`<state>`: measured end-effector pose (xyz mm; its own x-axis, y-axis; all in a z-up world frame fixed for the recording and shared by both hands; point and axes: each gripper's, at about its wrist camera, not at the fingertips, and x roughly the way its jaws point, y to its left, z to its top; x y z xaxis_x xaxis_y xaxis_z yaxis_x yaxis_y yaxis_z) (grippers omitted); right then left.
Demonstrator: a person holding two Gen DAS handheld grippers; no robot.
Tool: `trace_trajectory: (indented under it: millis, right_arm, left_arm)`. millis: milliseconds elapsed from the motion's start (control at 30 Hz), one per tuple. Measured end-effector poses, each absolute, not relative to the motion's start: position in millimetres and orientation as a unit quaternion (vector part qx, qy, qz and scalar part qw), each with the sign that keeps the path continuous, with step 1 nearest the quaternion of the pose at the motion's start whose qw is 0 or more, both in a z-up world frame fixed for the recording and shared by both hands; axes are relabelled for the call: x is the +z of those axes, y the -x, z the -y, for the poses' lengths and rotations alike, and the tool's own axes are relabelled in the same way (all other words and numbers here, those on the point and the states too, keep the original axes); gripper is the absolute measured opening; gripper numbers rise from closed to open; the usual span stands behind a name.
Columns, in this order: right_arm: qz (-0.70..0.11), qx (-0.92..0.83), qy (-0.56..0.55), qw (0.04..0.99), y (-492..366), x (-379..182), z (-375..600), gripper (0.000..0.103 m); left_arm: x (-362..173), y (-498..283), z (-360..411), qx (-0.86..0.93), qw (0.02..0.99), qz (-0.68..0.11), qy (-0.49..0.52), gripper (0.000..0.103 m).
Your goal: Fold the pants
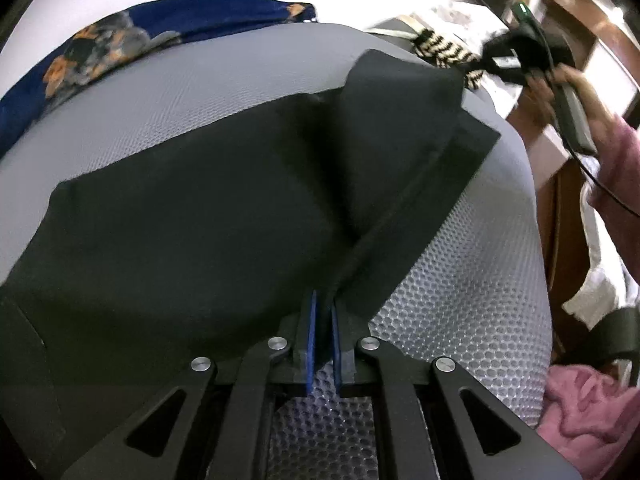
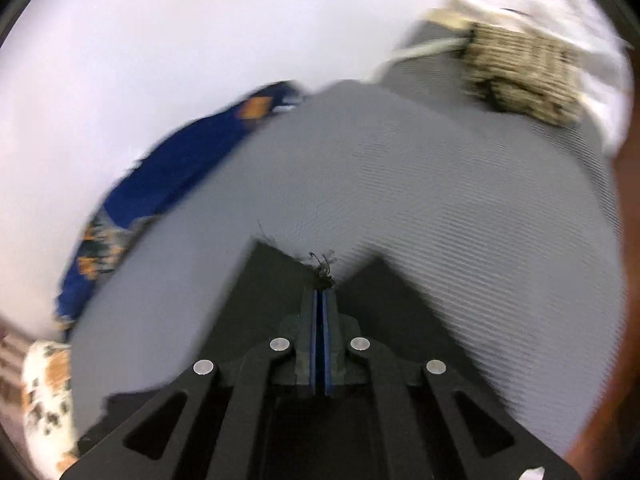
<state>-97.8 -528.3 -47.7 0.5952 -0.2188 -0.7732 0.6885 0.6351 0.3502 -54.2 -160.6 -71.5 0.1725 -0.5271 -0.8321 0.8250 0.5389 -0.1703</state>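
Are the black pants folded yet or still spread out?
Mid-fold. The black pants lie mostly spread on the grey mat, one edge lifted into a ridge by the left tongs.

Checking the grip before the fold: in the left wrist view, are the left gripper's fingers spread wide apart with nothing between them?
No: the left gripper is shut on a fold of the black pants.
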Motion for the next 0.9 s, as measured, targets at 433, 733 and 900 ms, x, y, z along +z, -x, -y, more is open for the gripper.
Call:
trace_trajectory:
  millis: [433,733,900]
  right_arm:
    - [-0.371,-0.335,-0.342,0.796,161,-102,524,0.001]
    - [-0.386,-0.346,-0.33,0.789,164,-111,517,0.002]
    - [-0.41,-0.337,-0.329,0.781,162,-106,521,0.022]
  left_arm:
    - [-72,54,162,-0.451,0.746,-0.454,-0.186,0.008]
    - [-76,58,166,-0.445,0.744,-0.456,-0.202,0.011]
    - [-74,52,162,-0.447,0.739,-0.47,-0.18,0.02]
